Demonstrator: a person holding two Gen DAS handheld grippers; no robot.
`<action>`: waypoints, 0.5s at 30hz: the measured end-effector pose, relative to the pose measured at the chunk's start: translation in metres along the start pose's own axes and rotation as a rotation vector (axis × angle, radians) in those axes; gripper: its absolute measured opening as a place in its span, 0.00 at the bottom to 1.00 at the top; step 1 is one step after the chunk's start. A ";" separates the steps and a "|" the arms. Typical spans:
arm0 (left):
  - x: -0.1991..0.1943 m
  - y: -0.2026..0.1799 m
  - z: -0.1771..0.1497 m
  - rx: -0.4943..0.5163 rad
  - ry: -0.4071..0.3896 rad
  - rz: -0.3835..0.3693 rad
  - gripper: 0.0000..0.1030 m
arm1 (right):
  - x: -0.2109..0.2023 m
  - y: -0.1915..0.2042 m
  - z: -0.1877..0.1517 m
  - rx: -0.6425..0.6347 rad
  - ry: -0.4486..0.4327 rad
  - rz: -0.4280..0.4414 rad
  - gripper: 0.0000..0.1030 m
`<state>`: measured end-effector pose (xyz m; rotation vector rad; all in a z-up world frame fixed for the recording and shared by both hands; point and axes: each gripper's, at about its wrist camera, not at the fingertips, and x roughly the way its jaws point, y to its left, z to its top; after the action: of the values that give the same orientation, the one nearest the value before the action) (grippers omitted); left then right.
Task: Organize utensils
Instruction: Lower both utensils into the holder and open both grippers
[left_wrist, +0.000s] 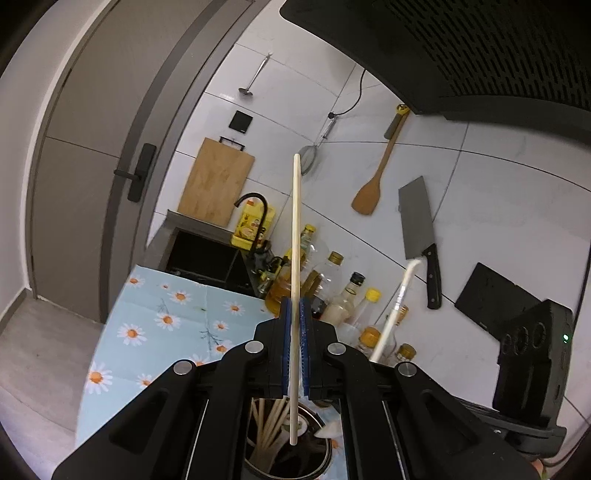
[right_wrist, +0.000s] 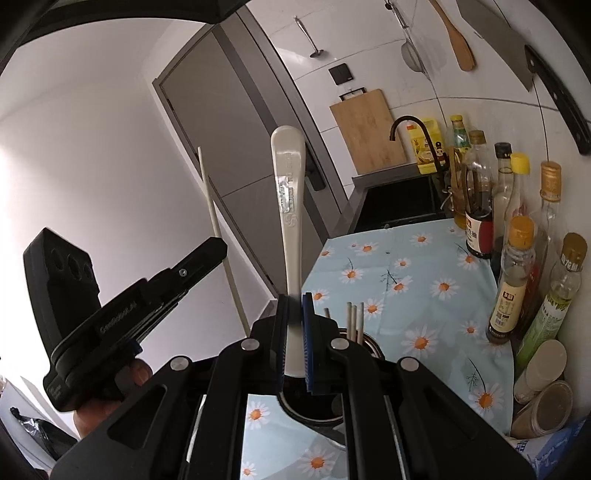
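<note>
We are clamping a single pale chopstick (left_wrist: 295, 258) between the blue pads (left_wrist: 285, 347) of our left gripper (left_wrist: 295, 317), holding it upright with its lower end hanging just over the mouth of the metal utensil holder (left_wrist: 317, 465) below. Several more chopsticks (left_wrist: 271, 424) are leaning inside that holder.

With our right gripper (right_wrist: 294, 325) we are pinching the handle of a white plastic spoon (right_wrist: 290, 206) between its blue pads (right_wrist: 307, 343), the long handle pointing up and away from us. Just below and beyond those jaws, the holder (right_wrist: 373, 347) is standing on the daisy-print cloth (right_wrist: 417, 266), with a few stick ends (right_wrist: 354, 321) poking out of it. Off to the left in the right wrist view, the left gripper (right_wrist: 207, 254) is showing from the side, its chopstick (right_wrist: 221, 236) rising at a slight tilt.

Farther along the counter, a row of oil and sauce bottles (right_wrist: 513, 273) is lining the wall side of the cloth. Beyond them a black faucet (right_wrist: 413, 136) is curving over a dark sink (right_wrist: 399, 199), with a wooden cutting board (right_wrist: 369, 133) leaning behind it. On the tiled wall a wooden spatula (left_wrist: 373, 184) and a cleaver (left_wrist: 417, 229) are hanging.
</note>
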<state>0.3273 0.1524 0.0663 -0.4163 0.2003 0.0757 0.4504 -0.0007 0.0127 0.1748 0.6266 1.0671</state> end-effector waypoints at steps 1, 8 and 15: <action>0.000 0.001 -0.004 0.003 -0.005 0.002 0.03 | 0.002 -0.003 -0.002 0.002 0.000 -0.004 0.09; 0.015 0.007 -0.037 0.039 0.033 0.003 0.04 | 0.025 -0.020 -0.017 0.018 0.037 -0.048 0.09; 0.024 0.010 -0.060 0.069 0.108 0.049 0.08 | 0.035 -0.028 -0.027 0.032 0.062 -0.061 0.09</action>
<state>0.3391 0.1380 0.0036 -0.3469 0.3187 0.0940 0.4681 0.0117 -0.0351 0.1500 0.7012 1.0068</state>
